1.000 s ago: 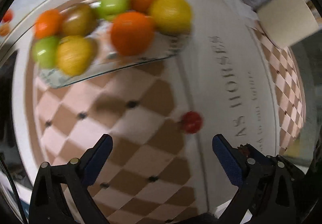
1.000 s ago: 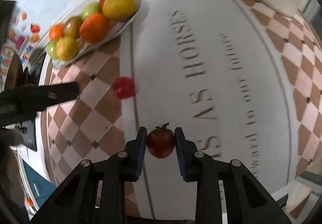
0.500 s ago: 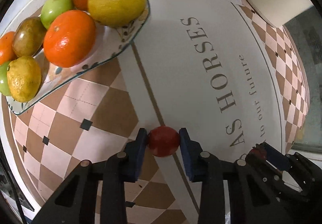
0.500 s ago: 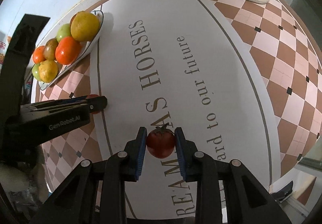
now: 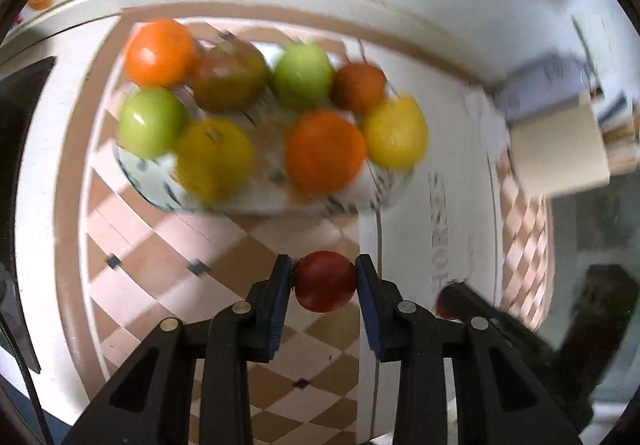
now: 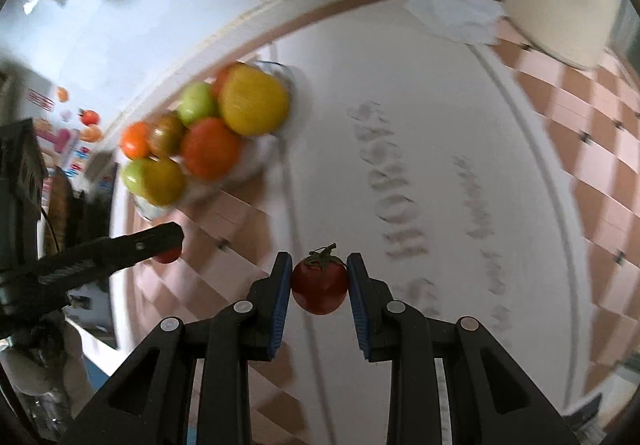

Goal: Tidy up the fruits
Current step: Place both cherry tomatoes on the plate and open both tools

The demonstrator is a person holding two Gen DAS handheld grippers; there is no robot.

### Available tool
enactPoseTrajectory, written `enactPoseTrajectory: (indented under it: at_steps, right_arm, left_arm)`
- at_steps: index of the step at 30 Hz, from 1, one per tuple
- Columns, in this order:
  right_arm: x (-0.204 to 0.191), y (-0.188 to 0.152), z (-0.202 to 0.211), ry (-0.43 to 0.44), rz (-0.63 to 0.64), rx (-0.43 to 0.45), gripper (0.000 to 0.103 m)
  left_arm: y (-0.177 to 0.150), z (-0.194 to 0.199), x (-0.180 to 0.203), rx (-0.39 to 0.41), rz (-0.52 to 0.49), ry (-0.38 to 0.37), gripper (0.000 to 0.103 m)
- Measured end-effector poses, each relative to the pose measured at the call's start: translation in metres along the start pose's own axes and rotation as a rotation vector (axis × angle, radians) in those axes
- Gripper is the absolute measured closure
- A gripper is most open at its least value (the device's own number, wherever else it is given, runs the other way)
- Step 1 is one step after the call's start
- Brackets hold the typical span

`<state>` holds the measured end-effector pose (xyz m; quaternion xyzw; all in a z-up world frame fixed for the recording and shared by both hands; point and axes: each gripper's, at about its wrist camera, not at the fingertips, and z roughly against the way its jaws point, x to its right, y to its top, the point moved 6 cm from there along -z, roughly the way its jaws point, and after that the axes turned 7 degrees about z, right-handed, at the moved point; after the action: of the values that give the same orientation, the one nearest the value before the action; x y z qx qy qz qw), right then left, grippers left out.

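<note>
Red tomatoes, two: smooth tomato clamped in left gripper; stemmed tomato in right gripper, above worktop, short of fruit dish. Likely soft, light, bruisable; grip across middle.

1. Left black two-finger gripper with blue pads points steeply down; jaws closed, pads pressing both sides of a small round red tomato, which is clear of the surface below.
2. Left blue pads sit upright and roughly parallel, one on each side of the fruit.
3. Right black two-finger gripper with blue pads also tilts steeply down, jaws clamped on a small red tomato with green stem.
4. Right view: the left gripper enters from the left edge, side-on, red fruit at its tip.
5. Left view: the right gripper is a dark blur at lower right.
</note>
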<state>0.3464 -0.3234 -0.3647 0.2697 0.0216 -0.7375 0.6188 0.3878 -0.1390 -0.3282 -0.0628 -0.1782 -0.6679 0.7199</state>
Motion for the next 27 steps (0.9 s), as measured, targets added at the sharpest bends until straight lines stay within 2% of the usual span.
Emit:
enactPoseTrajectory:
  at_steps: [5,7,9,15,19,20,22,24,26,27]
  right_arm:
    - [-0.025,0.04,-0.039,0.144,-0.053,0.027,0.073]
    - [-0.029,0.052,-0.051,0.162,-0.061,0.034,0.073]
    - [-0.033,0.063,-0.063,0.161,-0.047,0.041,0.073]
    - [-0.045,0.081,-0.085,0.081,0.11,0.037,0.072]
    - [-0.047,0.085,-0.089,0.057,0.154,0.028,0.071]
    - [-0.047,0.085,-0.09,0.056,0.156,0.019,0.068]
    - [-0.046,0.086,-0.09,0.046,0.157,0.01,0.042]
    - [-0.045,0.084,-0.085,0.052,0.155,0.01,0.032]
    - [-0.045,0.083,-0.078,0.03,0.162,0.007,0.027]
    - [-0.044,0.083,-0.072,0.008,0.172,0.008,0.022]
  left_arm:
    - [0.03,-0.004,-0.01,0.001,0.095,-0.018,0.073]
    - [0.04,-0.016,-0.009,-0.006,0.116,-0.015,0.073]
    - [0.046,-0.022,-0.013,-0.011,0.128,-0.004,0.073]
    - [0.051,-0.037,-0.02,-0.038,0.148,0.022,0.072]
    - [0.052,-0.041,-0.021,-0.042,0.148,0.04,0.071]
    - [0.052,-0.042,-0.022,-0.047,0.158,0.036,0.07]
    - [0.054,-0.043,-0.021,-0.055,0.166,0.035,0.069]
    - [0.055,-0.043,-0.021,-0.06,0.16,0.046,0.069]
    - [0.055,-0.039,-0.02,-0.043,0.137,0.069,0.067]
    - [0.055,-0.036,-0.018,-0.03,0.123,0.079,0.061]
